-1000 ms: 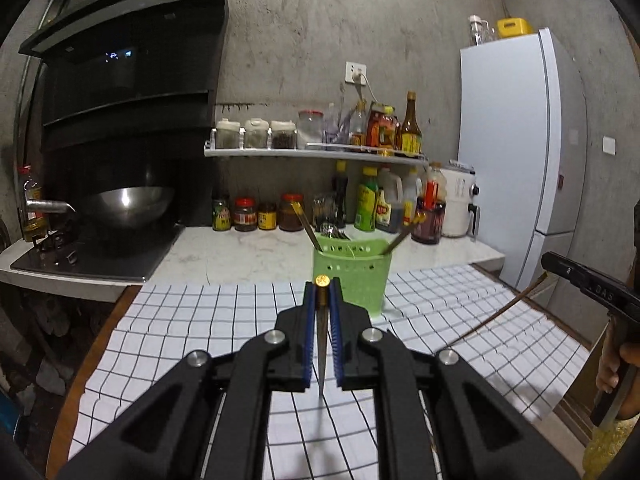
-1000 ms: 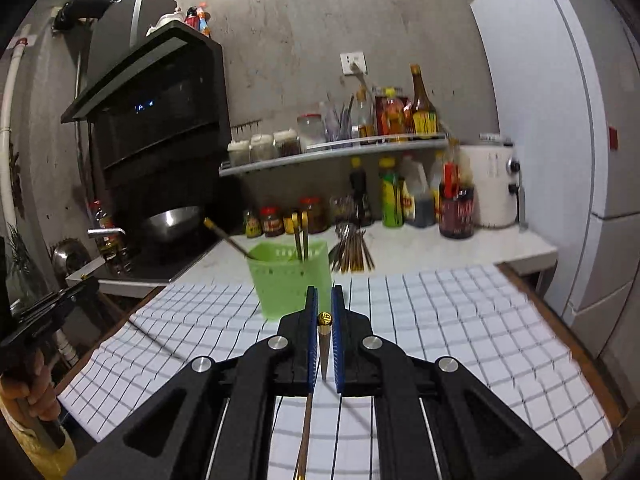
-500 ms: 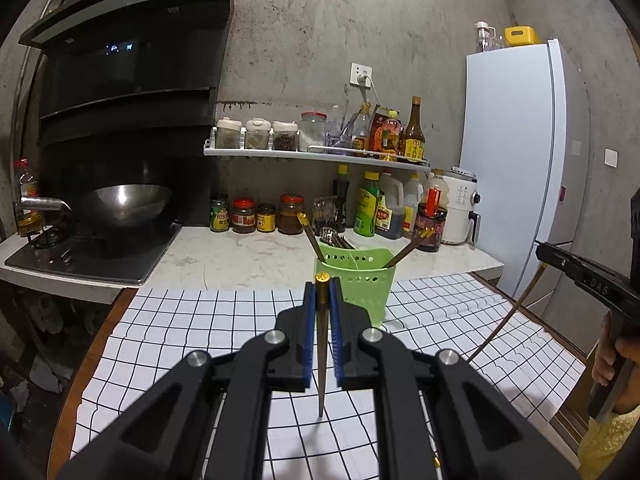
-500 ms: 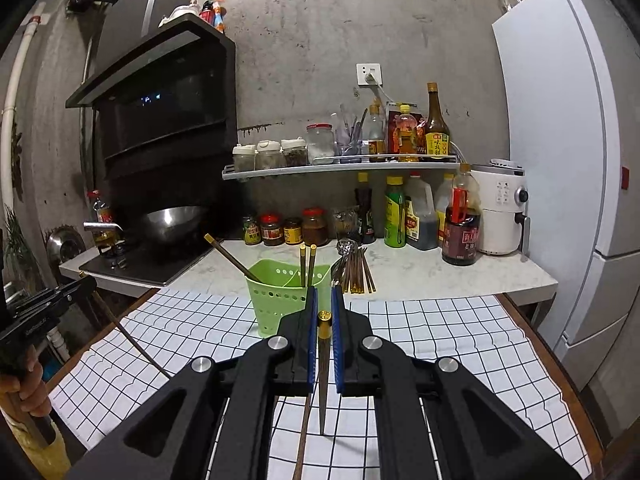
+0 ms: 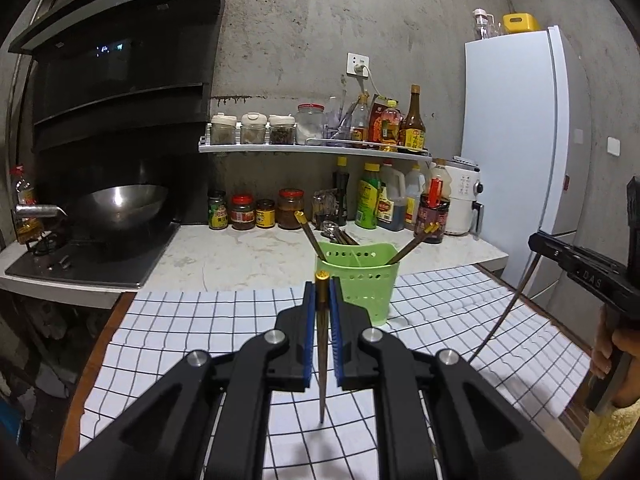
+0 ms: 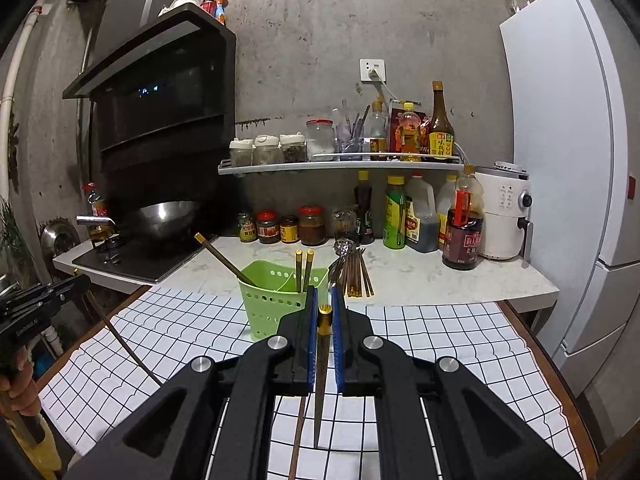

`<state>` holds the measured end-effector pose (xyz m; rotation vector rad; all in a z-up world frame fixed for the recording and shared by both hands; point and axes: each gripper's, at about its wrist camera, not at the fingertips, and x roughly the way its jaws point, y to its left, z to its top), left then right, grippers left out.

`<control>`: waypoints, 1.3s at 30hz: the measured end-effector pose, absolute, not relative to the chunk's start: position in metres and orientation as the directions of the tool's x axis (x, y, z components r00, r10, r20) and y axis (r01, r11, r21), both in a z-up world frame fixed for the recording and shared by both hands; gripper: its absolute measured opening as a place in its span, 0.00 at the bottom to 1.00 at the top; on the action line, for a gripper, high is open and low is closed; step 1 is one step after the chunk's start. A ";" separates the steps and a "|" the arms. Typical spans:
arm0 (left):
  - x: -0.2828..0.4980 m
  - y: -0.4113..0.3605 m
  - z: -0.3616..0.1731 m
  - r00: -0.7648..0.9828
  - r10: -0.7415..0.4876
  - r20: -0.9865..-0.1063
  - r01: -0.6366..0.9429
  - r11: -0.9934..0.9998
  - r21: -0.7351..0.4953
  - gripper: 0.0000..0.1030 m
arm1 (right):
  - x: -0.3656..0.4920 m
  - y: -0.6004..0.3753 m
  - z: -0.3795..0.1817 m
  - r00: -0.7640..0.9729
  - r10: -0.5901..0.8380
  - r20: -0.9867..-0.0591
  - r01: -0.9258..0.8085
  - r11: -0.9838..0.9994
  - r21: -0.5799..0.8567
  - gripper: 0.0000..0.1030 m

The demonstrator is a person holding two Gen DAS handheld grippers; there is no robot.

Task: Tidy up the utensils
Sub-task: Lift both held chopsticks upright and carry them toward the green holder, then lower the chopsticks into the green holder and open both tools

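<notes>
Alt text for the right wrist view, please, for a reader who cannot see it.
The right gripper is shut on a gold-capped chopstick above a checked tablecloth, facing a green utensil holder with three chopsticks in it. To the left, the left gripper holds another chopstick. Behind are a counter, bottles and a wok.

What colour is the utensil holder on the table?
Light green, seen best in the right wrist view: utensil holder.

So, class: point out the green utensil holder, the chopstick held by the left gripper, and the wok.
green utensil holder (image 5: 362, 288), left wrist view, on its perforated front wall.
chopstick (image 5: 322, 292), left wrist view, on its shaft just below the gold cap.
wok (image 5: 120, 206), left wrist view, on its shiny inner bowl.
</notes>
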<state>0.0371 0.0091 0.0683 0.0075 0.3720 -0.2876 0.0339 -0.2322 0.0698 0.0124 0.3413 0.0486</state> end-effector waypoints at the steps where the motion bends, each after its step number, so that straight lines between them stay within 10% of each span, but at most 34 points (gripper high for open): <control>1: 0.039 0.009 0.068 0.891 -0.272 -0.363 0.276 0.960 -0.042 0.07 | 0.034 -0.231 0.068 0.941 0.045 -0.336 -0.043 0.999 0.014 0.07; 23: 0.064 0.000 0.015 0.807 -0.247 -0.537 0.257 0.965 -0.057 0.07 | 0.063 -0.227 0.002 0.852 0.066 -0.520 -0.055 0.998 0.037 0.06; 39: 0.100 -0.017 0.058 0.881 -0.302 -0.364 0.301 0.952 -0.060 0.06 | 0.123 -0.258 0.055 0.927 0.035 -0.372 -0.016 0.998 0.054 0.06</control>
